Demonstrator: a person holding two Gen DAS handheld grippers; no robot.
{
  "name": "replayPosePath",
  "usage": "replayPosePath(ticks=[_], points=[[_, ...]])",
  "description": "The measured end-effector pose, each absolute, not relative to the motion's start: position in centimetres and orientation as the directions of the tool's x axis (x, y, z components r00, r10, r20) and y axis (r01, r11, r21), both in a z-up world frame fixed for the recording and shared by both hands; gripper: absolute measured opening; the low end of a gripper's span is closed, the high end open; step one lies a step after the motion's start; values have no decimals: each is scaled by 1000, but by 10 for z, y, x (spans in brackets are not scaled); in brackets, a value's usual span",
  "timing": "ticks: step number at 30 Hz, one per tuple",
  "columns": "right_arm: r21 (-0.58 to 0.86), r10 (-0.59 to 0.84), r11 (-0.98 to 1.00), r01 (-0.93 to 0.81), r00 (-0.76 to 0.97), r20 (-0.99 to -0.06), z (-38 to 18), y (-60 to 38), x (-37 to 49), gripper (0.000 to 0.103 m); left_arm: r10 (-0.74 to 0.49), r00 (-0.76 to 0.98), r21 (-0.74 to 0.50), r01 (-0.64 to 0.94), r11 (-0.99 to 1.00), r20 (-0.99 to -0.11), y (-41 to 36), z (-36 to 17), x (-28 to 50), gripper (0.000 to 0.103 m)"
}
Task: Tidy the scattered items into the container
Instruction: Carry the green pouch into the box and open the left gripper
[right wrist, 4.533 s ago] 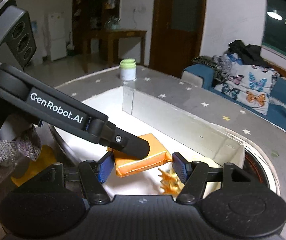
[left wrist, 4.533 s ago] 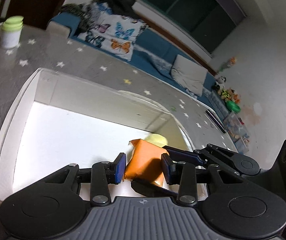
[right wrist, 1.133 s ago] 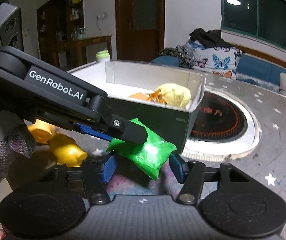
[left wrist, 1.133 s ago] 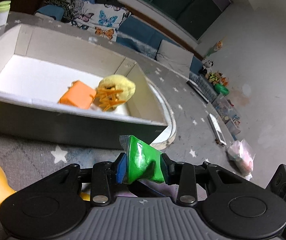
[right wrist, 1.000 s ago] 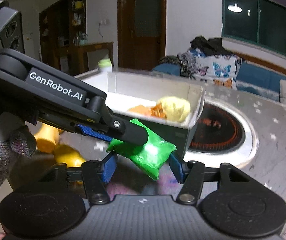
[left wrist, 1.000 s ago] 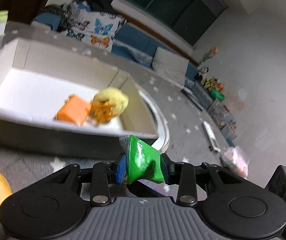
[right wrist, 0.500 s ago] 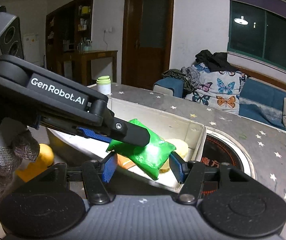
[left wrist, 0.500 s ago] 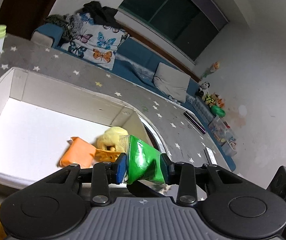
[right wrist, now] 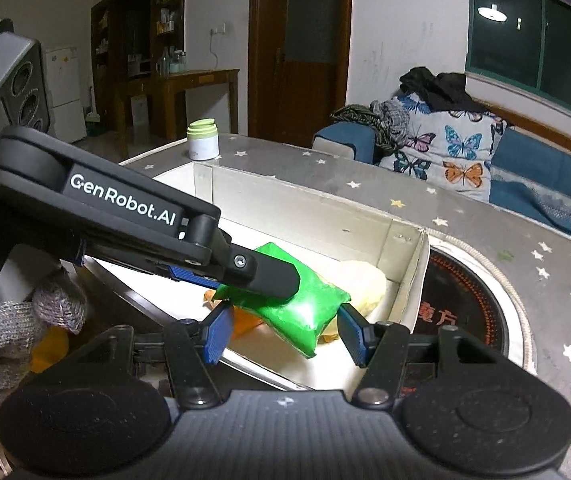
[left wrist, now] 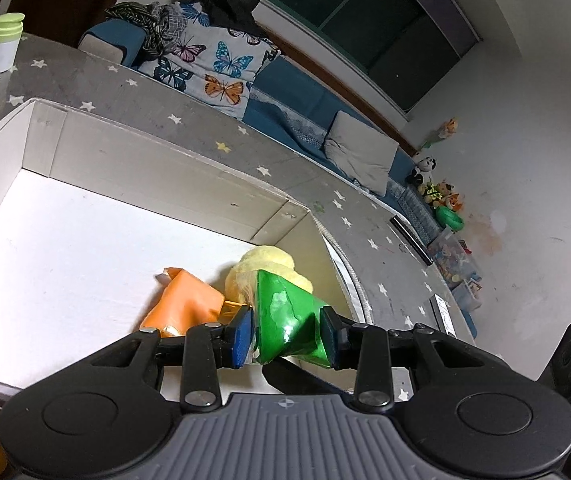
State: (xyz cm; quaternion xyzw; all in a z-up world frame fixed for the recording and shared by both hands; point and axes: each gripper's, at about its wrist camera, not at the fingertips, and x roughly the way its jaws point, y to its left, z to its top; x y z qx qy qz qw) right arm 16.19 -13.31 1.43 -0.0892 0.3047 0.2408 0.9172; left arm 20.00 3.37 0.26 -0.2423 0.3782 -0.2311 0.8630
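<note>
the left gripper point(left wrist: 285, 334) is clenching a shiny green plastic pouch point(left wrist: 285, 322) between its blue pads and is holding it above the near right corner of the white cardboard box point(left wrist: 133, 160), so the drop lies straight down from the fingers. in the right wrist view the pouch point(right wrist: 305, 312) is lying with its long axis across the gap of the right gripper point(right wrist: 283, 334), which is standing spread and holding nothing, just this side of the box's near wall. directly under the pouch an orange packet point(left wrist: 183, 304) and a fluffy yellow plush toy point(left wrist: 269, 266) are already sitting in that corner, so it would probably land on them; the rest of the box floor is lying bare. beyond the box a white jar with a green lid point(right wrist: 202, 140) is standing on the grey star-printed tabletop point(right wrist: 485, 216).
</note>
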Motion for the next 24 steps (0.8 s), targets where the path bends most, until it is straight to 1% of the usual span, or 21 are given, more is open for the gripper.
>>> replayPosePath(ticks=[5,12,14,18,21,23,24], points=[[-20,389,866,-499,700,-599,16,-135,159,59,-582,594,-591,211,778,-554,34,-1,201,39],[-14,392,871,-492,711,-584,20,-141,150,61,-575,585,-558,236,795,-572,29,0,196,39],[-17,389,873,-487,717,-578,21,-143,147,64,-571,586,-558,230,797,-575,30,0,196,39],[-32,385,875,-482,736,-556,24,-145,135,66,-567,597,-553,235,800,-567,33,3,189,39],[-45,391,872,-488,748,-536,25,-143,123,70,-567,608,-545,248,801,-556,35,8,179,39],[-63,393,868,-493,759,-520,25,-142,113,76,-566,616,-540,257,802,-548,37,12,171,39],[-70,396,865,-497,762,-512,25,-141,108,76,-567,620,-538,261,801,-543,39,13,168,39]])
